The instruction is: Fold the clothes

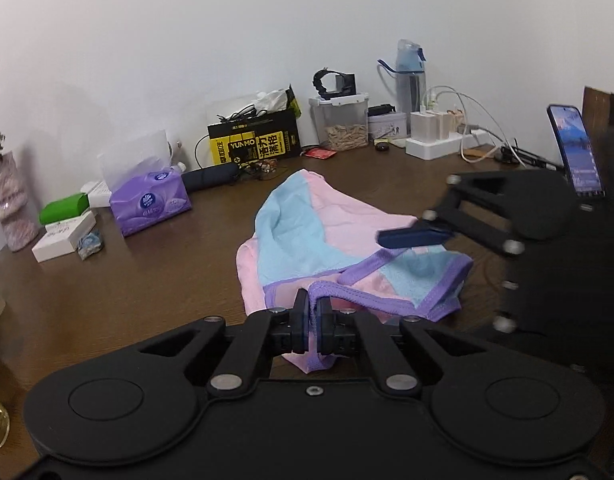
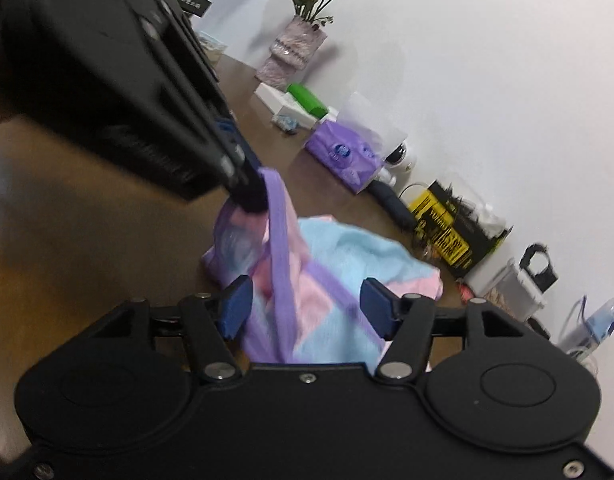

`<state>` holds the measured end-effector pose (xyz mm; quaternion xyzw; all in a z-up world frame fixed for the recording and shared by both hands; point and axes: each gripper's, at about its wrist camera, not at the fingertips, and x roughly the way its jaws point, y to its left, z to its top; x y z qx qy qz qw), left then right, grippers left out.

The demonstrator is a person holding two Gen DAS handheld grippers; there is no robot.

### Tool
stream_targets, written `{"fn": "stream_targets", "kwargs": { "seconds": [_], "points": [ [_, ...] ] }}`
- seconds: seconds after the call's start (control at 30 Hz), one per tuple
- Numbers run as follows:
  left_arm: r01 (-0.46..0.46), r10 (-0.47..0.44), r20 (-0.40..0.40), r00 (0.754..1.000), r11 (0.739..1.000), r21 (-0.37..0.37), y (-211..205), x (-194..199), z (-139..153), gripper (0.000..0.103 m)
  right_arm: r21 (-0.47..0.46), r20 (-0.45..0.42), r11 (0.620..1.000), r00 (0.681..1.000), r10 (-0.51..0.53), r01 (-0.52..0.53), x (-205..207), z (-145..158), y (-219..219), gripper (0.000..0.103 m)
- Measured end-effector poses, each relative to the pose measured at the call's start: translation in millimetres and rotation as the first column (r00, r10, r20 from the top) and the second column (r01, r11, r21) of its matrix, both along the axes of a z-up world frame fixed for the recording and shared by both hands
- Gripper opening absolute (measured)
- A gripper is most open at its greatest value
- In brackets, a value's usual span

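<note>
Left gripper (image 1: pixel 312 322) is clamped on the purple trim (image 1: pixel 339 291) of the pink-and-blue garment (image 1: pixel 307 236), near edge pulled up off the brown surface (image 1: pixel 147 280). The rest of the garment lies crumpled mid-surface. Right gripper (image 2: pixel 303 308) has jaws spread wide, with cloth and a purple band lying between the pads, not pinched. It sits just beside the left one, over the garment's right side. Along the back wall: purple tissue pack (image 1: pixel 149 202), yellow-black box (image 1: pixel 255 142), vase (image 2: pixel 291 54). View is motion-blurred.
</note>
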<state>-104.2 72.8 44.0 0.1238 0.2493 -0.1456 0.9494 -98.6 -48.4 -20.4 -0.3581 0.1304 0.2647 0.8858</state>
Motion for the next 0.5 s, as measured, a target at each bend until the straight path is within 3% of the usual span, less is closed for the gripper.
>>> {"fn": "stream_targets", "kwargs": {
  "seconds": [0.1, 0.3, 0.37, 0.43, 0.5],
  "points": [
    [-0.017, 0.017, 0.001, 1.000, 1.000, 0.011, 4, -1, -2, 0.003, 0.034, 0.003, 0.998, 0.998, -0.056, 0.055, 5, 0, -2, 0.067],
    [-0.002, 0.002, -0.014, 1.000, 1.000, -0.012, 13, -2, -4, 0.003, -0.009, -0.012, 0.990, 0.990, -0.138, 0.138, 8, -5, -25, 0.063],
    [0.010, -0.010, -0.016, 1.000, 1.000, -0.007, 11, -3, -5, 0.003, -0.019, 0.014, 0.989, 0.989, -0.145, 0.145, 3, -3, -30, 0.050],
    [0.021, -0.021, -0.017, 1.000, 1.000, -0.003, 10, -3, -7, 0.003, -0.031, 0.067, 0.992, 0.990, -0.123, 0.126, -7, 0, -30, 0.046],
    [0.027, -0.027, -0.016, 1.000, 1.000, 0.000, 11, -4, -7, 0.003, -0.048, 0.074, 0.993, 0.992, -0.100, 0.104, -10, 0, -29, 0.023]
  ]
}}
